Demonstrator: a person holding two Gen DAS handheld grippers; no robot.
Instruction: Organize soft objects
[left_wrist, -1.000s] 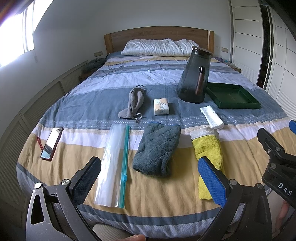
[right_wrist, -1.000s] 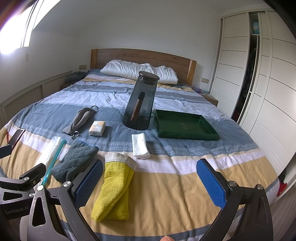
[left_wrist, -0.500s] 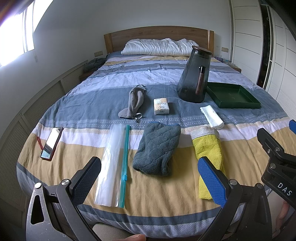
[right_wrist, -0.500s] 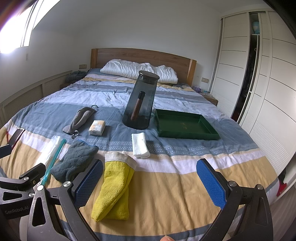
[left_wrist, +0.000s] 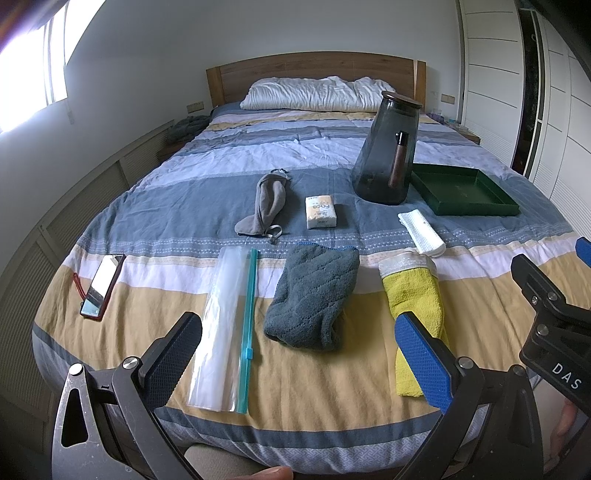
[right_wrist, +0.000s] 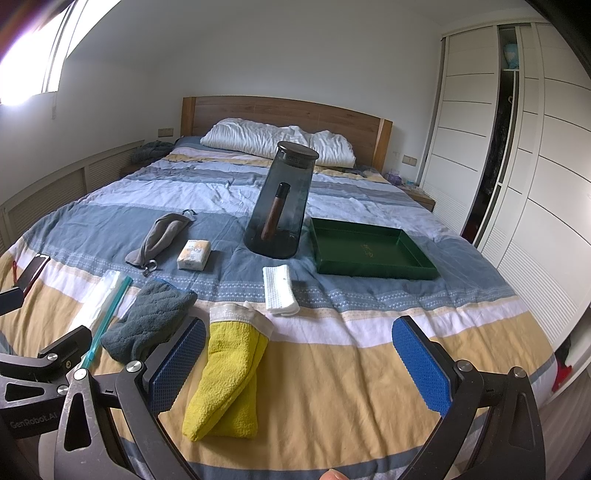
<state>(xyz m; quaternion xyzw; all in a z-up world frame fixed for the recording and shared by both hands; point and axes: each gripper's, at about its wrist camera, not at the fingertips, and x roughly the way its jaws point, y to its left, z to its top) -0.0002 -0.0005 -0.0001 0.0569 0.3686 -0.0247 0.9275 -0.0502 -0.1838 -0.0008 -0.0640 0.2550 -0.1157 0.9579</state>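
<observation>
Towels (left_wrist: 314, 295), cloth (left_wrist: 421, 232), mask (left_wrist: 264, 203) untouched on bed (left_wrist: 295, 384); tray (left_wrist: 461, 192) empty; left gripper (left_wrist: 297, 363), right gripper (right_wrist: 299, 369) both spread, holding nothing

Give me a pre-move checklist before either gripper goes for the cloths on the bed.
1. Left gripper open and empty: ok.
2. Right gripper open and empty: ok.
3. Yellow towel free of other items, nothing lying on it: ok.
4. Dark grey towel apart from the zip bag beside it: ok.
5. Green tray empty: ok.
6. Zip bag open for loading: cannot tell; its slider sits at the near end.
</observation>
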